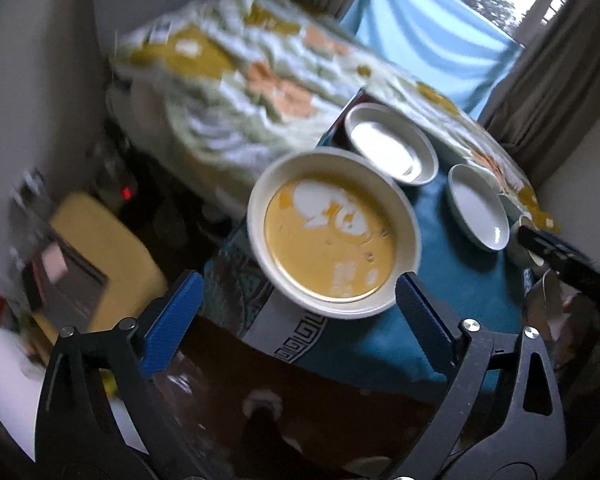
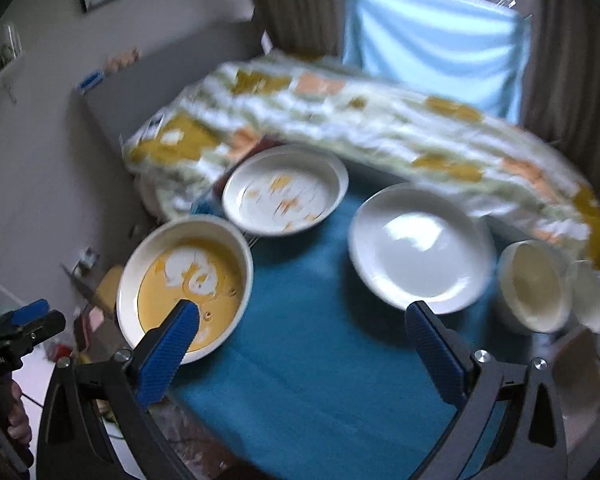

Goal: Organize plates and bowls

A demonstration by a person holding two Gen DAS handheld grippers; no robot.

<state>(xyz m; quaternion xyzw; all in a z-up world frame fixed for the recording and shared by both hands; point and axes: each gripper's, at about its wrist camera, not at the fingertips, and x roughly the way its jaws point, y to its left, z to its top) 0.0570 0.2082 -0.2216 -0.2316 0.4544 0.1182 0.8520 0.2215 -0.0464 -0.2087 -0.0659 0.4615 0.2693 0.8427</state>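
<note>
Teal cloth (image 1: 452,280) covers the table in the left wrist view, a patterned quilt (image 1: 240,80) heaped behind it before a curtained window (image 1: 440,32). The left gripper (image 1: 296,316) stands wide apart and empty above the yellow-reflecting plate (image 1: 332,236); two white plates (image 1: 392,144) lie beyond.

From the right wrist, the right gripper (image 2: 304,340) gapes, holding nothing, over the cloth (image 2: 308,360). A white plate (image 2: 420,248) and a cream bowl (image 2: 536,284) sit near the quilt (image 2: 380,128).

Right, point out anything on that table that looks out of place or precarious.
The yellow-centred plate sits at the left corner of the teal cloth, and in the left wrist view its rim seems to overhang the edge. The other dishes lie flat; nothing looks spilled or broken.
</note>
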